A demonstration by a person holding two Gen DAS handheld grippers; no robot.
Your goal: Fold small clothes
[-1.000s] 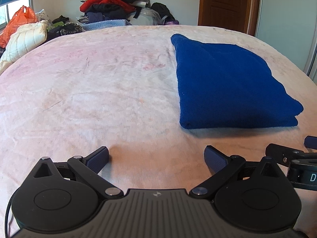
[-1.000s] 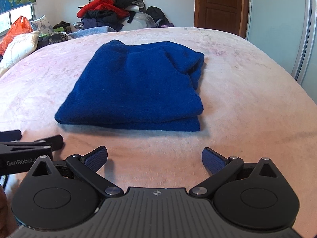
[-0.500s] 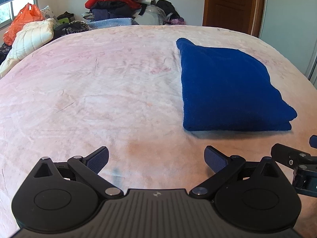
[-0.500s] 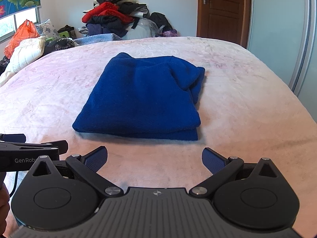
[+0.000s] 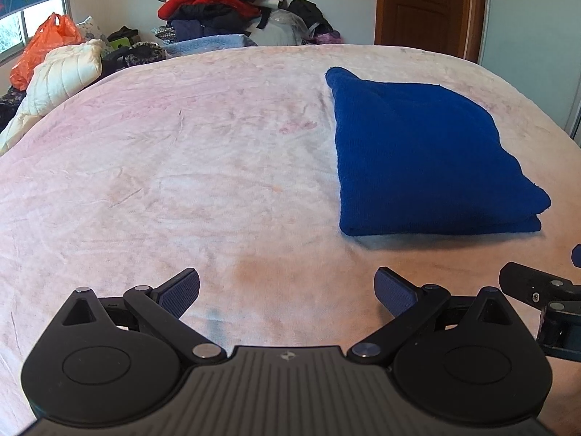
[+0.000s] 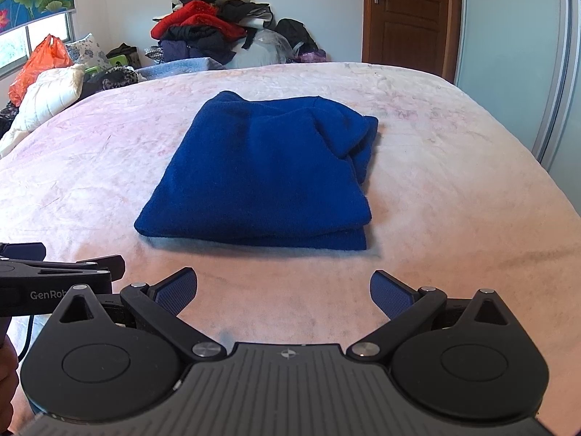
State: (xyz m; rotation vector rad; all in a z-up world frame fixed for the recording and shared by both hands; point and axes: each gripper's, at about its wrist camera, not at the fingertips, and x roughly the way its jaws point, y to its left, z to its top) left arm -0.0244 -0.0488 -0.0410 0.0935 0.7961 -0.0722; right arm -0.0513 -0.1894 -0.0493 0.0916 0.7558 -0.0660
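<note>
A blue fleece garment (image 5: pixel 421 160) lies folded into a neat rectangle on the pink bedspread (image 5: pixel 181 167), right of centre in the left wrist view. It sits straight ahead in the right wrist view as the blue garment (image 6: pixel 265 174), with its layered edge facing me. My left gripper (image 5: pixel 287 292) is open and empty, low over the bedspread, left of the garment's near edge. My right gripper (image 6: pixel 283 290) is open and empty too, a short way back from the garment. Neither touches the cloth. The right gripper's finger (image 5: pixel 530 287) shows at the left view's right edge.
A heap of mixed clothes (image 6: pixel 214 32) is piled against the far wall. A white quilted jacket (image 5: pixel 61 76) and an orange plastic bag (image 5: pixel 40 49) lie at the far left. A brown door (image 6: pixel 406 14) and a pale wardrobe panel (image 6: pixel 508 43) stand at the right.
Both grippers have pulled back and risen from the folded garment, which now looks smaller and farther off. The jaws stayed open throughout. The garment has not moved.
</note>
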